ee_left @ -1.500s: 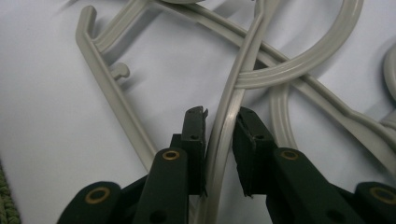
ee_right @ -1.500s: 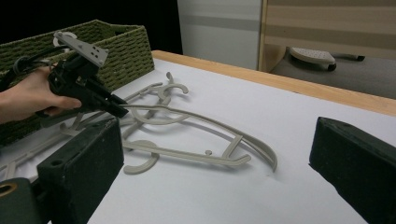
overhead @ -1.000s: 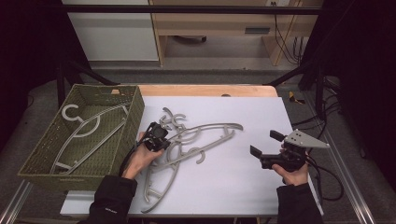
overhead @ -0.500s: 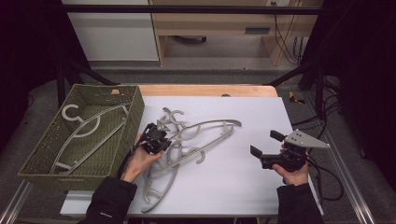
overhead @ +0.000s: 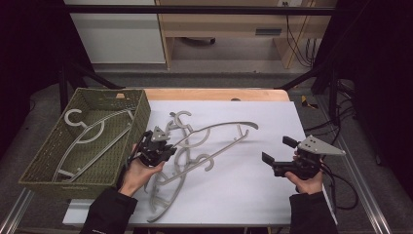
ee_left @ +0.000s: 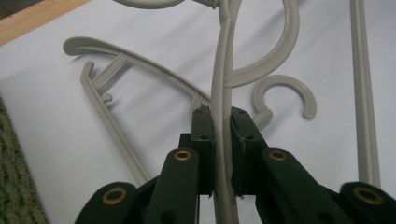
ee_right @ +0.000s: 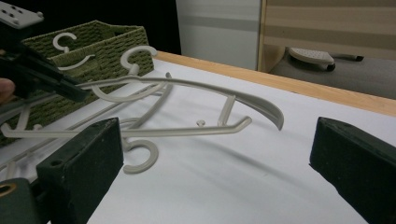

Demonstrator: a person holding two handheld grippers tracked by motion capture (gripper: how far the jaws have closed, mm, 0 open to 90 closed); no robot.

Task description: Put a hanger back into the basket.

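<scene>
Overhead arrangement, left to right. At far left a green woven basket (overhead: 36, 168) sits at the table's left edge and holds one grey hanger (overhead: 92, 136) lying flat, hook toward the far end; this suggests the basket is the collecting place for the hangers.

Just right of the basket, the left gripper (overhead: 163, 151) has its jaws clamped on the lifted hanger (overhead: 219, 134). The left gripper view shows the two black pads pressing either side of the thin grey bar (ee_left: 222, 140) close to where the hook branches off, a grip near the neck that probably keeps the long frame from swinging. From the right gripper view, this hanger's far arm (ee_right: 261, 105) hangs clear of the white table cover (overhead: 253, 190), casting a shadow beneath.

The lifted hanger's long axis runs from the left gripper toward the right and slightly away from the person, its arm tip pointing right; its hook (overhead: 180, 117) points toward the table's far side. Beneath and beside it lie the remaining hangers (overhead: 168, 195), overlapping in a loose heap; exactly how many cannot be told.

At right, well apart from the heap, the right gripper (overhead: 275, 157) hovers with its jaws wide apart and nothing between them, aimed left toward the lifted hanger, apparently waiting to steady or receive it.
</scene>
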